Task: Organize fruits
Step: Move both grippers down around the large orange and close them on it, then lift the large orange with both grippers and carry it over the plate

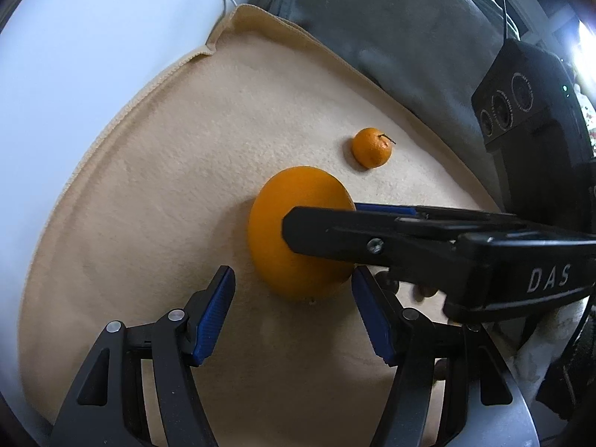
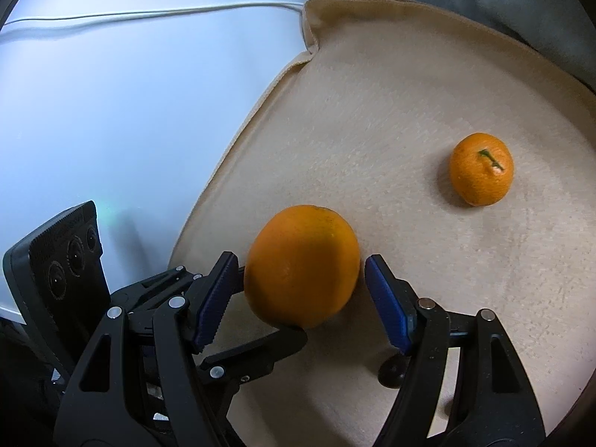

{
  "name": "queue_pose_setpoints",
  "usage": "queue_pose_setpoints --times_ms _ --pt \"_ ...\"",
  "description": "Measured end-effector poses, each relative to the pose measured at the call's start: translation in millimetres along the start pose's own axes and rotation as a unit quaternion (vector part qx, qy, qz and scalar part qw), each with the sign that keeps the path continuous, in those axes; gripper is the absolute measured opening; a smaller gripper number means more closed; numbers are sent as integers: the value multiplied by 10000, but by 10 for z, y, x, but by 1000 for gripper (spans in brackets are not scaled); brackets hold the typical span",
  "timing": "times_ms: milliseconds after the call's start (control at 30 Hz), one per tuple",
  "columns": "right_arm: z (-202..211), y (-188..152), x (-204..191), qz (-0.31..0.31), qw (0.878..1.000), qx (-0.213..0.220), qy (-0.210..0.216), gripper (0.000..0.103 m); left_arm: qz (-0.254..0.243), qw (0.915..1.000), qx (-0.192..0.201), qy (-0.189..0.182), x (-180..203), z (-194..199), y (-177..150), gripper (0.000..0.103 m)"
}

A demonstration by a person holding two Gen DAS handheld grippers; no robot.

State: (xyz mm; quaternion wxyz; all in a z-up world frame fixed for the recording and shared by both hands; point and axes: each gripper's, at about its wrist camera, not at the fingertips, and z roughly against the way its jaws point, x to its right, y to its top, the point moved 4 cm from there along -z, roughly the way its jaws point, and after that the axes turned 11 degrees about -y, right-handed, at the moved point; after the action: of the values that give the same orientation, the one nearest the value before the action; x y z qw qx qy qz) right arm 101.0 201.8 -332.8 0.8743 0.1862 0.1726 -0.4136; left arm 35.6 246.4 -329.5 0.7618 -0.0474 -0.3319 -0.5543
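Two grippers crowd one orange (image 2: 301, 266) on the beige cloth (image 2: 409, 93); right gripper (image 2: 298, 298) straddles it, jaws apart; left gripper (image 1: 290, 313) likewise apart, just short; they may collide, rolling it; farther off sits a mandarin (image 2: 481, 168).

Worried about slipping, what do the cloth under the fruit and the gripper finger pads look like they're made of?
Cloth: looks like beige fleece or terry, matte and nappy, with a stitched hem. Right gripper's finger pads: probably blue rubber or moulded plastic, ridged like teeth along the edge, on black, likely plastic fingers.
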Motion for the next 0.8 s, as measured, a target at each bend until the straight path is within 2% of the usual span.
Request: queue_pose_setpoints --times_ms 267,367,400,800 --pt "-129 0 -20 -38 9998 -159 83 72 17 9999 -51 -106 -36 -26 9 64" --pt "-140 10 -34 -43 9999 -124 80 71 10 9999 -47 -159 -33 -18 12 62" --pt "-118 -4 -33 -55 9999 -121 96 71 -19 9998 -58 -178 -23 -22 11 58" --pt "-33 39 107 -248 9994 0 227 70 -378 9993 -38 4 158 -8 15 57"
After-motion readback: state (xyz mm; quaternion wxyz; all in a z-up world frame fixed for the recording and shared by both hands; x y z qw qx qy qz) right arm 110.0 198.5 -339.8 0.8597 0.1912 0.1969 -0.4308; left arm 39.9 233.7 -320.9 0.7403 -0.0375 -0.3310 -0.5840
